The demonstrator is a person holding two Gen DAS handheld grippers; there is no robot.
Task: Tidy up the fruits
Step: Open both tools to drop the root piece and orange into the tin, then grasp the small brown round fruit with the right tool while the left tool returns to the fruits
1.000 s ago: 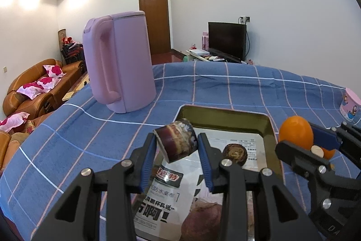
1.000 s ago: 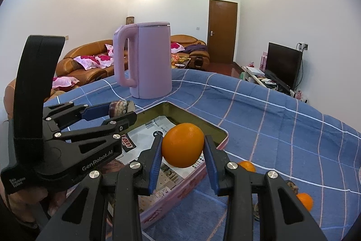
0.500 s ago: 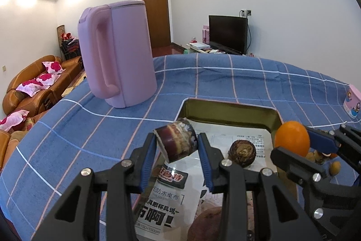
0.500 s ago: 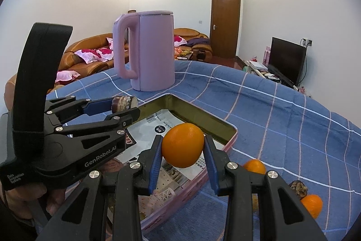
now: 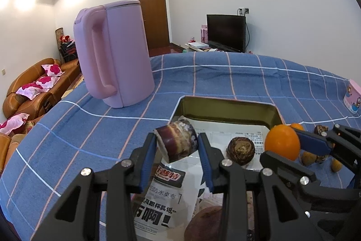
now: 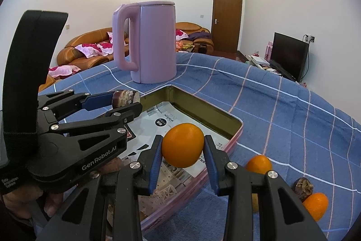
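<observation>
Pink kettle (image 5: pixel 114 55) seemingly nearer; both hand-held grippers still loaded.

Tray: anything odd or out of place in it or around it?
Mostly tidy. The tray is lined with printed paper, not bare. A few oranges and a brown fruit lie loose on the cloth beside it. The pink kettle sits among the fruit, unrelated. No spill or damage visible.

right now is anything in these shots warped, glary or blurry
Left wrist view: fisheye bends the checked tablecloth into a dome, corners vignetted black, ceiling lights blown out. Right wrist view: same curvature, the pink kettle leans, the orange is sharp, no motion blur.
</observation>
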